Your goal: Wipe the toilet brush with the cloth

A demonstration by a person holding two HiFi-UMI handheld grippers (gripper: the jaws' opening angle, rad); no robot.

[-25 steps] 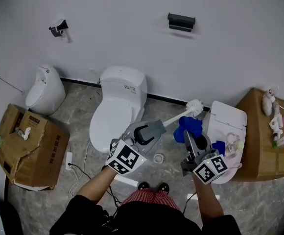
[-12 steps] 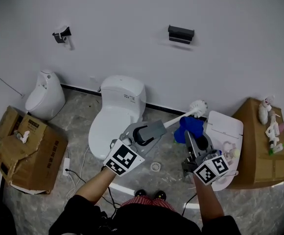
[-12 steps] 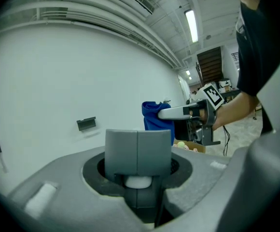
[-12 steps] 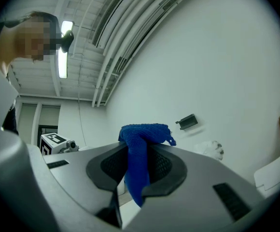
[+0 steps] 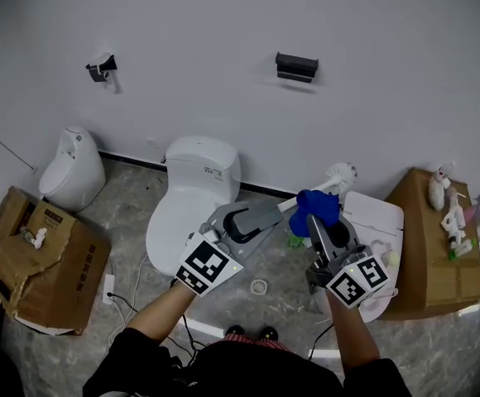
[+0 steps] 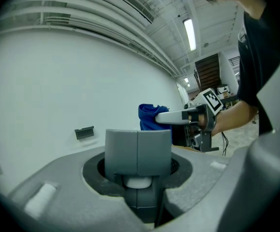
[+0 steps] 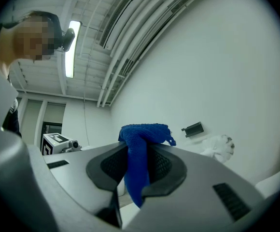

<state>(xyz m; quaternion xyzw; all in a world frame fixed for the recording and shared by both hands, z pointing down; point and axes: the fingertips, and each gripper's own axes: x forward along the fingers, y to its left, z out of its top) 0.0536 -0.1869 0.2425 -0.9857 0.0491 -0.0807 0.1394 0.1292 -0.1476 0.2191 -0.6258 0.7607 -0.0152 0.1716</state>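
My left gripper point(image 5: 266, 214) is shut on the white handle of the toilet brush point(image 5: 340, 174), which slants up to the right with its bristle head near the wall. The right gripper point(image 5: 316, 223) is shut on a blue cloth point(image 5: 316, 206), and the bunched cloth sits over the handle just below the head. In the left gripper view the grey jaws point(image 6: 138, 151) clamp the white handle, with the cloth point(image 6: 151, 116) and the other gripper point(image 6: 188, 117) beyond. The right gripper view shows the cloth point(image 7: 139, 151) hanging between the jaws point(image 7: 139, 161) and the brush head point(image 7: 220, 146) at right.
A white toilet point(image 5: 192, 195) stands below the left gripper, with a small white urinal point(image 5: 70, 169) to its left. A second white seat point(image 5: 374, 218) lies at right. Cardboard boxes point(image 5: 37, 255) point(image 5: 434, 242) flank the floor, and a black fixture point(image 5: 296, 65) hangs on the wall.
Both grippers have risen with the brush and the cloth. The cloth has come up from under the brush head onto the handle.
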